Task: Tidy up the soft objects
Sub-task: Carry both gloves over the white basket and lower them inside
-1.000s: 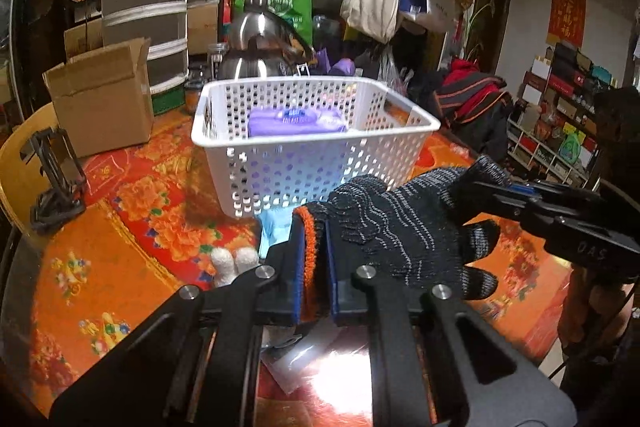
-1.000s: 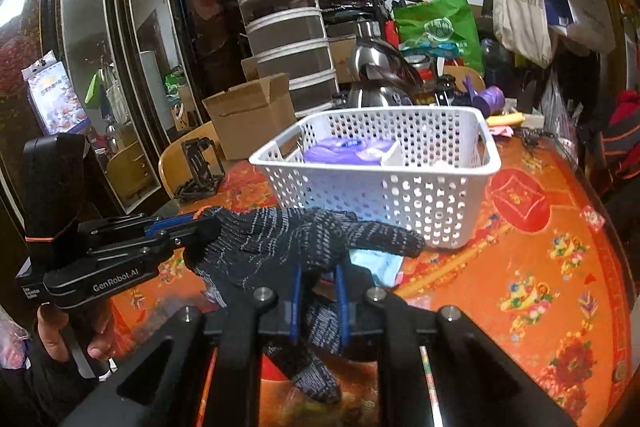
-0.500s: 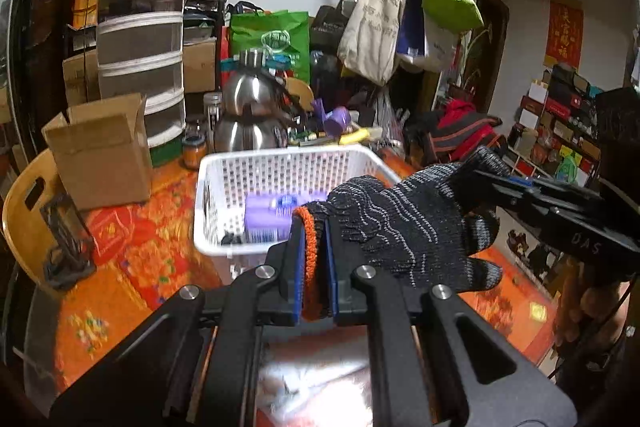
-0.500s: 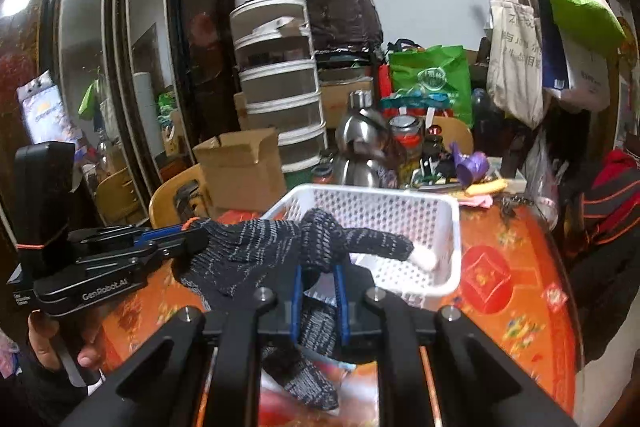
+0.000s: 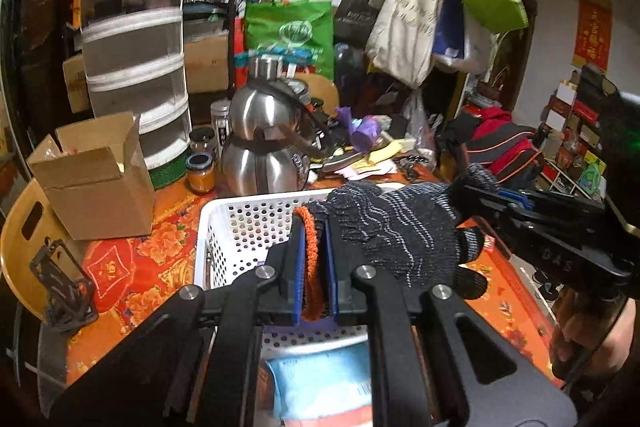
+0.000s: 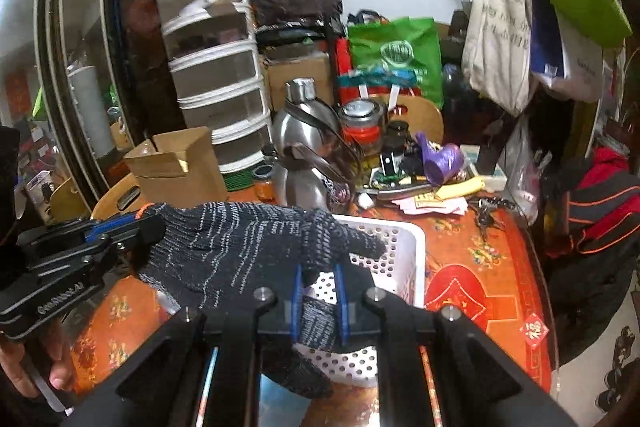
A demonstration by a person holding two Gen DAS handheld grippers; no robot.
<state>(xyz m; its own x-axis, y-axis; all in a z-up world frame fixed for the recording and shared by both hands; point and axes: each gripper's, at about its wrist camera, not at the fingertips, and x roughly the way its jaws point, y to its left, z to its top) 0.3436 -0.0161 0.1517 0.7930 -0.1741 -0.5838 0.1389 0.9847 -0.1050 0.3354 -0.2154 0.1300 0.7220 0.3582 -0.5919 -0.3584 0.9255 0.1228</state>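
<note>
Dark knitted glove [image 5: 400,231] held stretched between both tools, suspended over the white perforated basket [image 5: 240,223] on the orange flowered tablecloth [image 5: 132,267]. Left gripper [image 5: 314,279] clenched on the glove's orange cuff [image 5: 310,227], blue pads pressed tight on either side of the knit. Right gripper [image 6: 318,303] clamped on the finger end, a fold of knit pinched between its blue pads and loose glove fingers [image 6: 304,375] dangling below the jaws. Not yet in the basket; nothing of the glove seen resting on the rim or inside. Light blue packet [image 5: 324,387] lying on the table just before the basket's near wall, partly hidden by the left tool. Steel kettle [image 5: 264,147], small jar [image 5: 200,173] and cardboard box [image 5: 96,179] standing close behind and beside the basket. Likely risks from here: uneven release, leaving the glove swinging from one tool and draping over the rim instead of dropping in; dangling fingers catching in the basket's holes or on its edge while lowering, tipping or dragging the light basket; knit snagging on a pad at release and lifting back out; a wide swing of either tool toward the far side knocking the kettle or jar. Basket contents under the glove mostly hidden, so free room inside cannot be judged.
</note>
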